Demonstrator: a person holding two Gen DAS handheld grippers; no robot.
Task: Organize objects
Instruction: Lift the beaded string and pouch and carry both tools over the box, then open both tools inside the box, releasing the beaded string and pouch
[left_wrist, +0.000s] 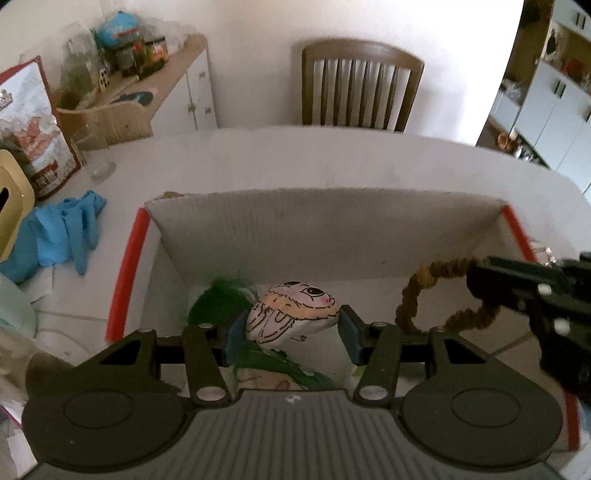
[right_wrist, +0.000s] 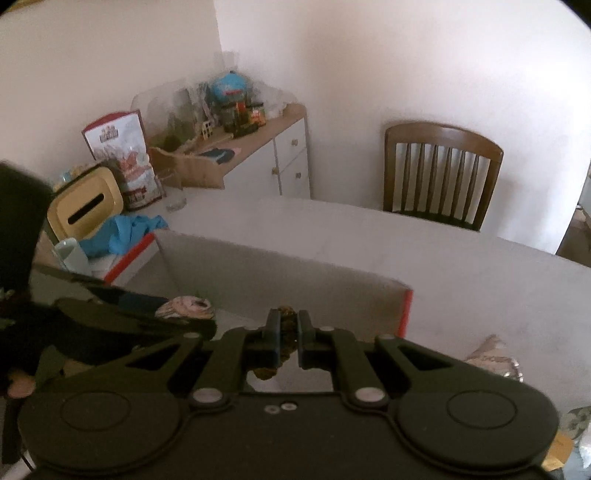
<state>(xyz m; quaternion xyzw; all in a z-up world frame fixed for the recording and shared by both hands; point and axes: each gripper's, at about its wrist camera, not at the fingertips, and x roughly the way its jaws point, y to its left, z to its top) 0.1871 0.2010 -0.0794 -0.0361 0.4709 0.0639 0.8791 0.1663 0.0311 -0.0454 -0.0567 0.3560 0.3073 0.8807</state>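
Toys are the cargo: a painted face toy (left_wrist: 291, 314) sits clamped between the blue pads of the left gripper (left_wrist: 293, 332), its green fuzz (left_wrist: 218, 301) trailing, while the right gripper (right_wrist: 287, 334) has its jaws pressed together on a brown fuzzy loop (left_wrist: 428, 295). Both hang over the open cardboard box (left_wrist: 325, 229) with red edges, angled downward, which I judge is to drop them inside it. Around the box, blue gloves (left_wrist: 62, 236), a yellow tissue box (right_wrist: 86, 206) and a drinking glass (left_wrist: 98, 155) crowd the white table (left_wrist: 332, 162), which probably explains gathering things into one container.
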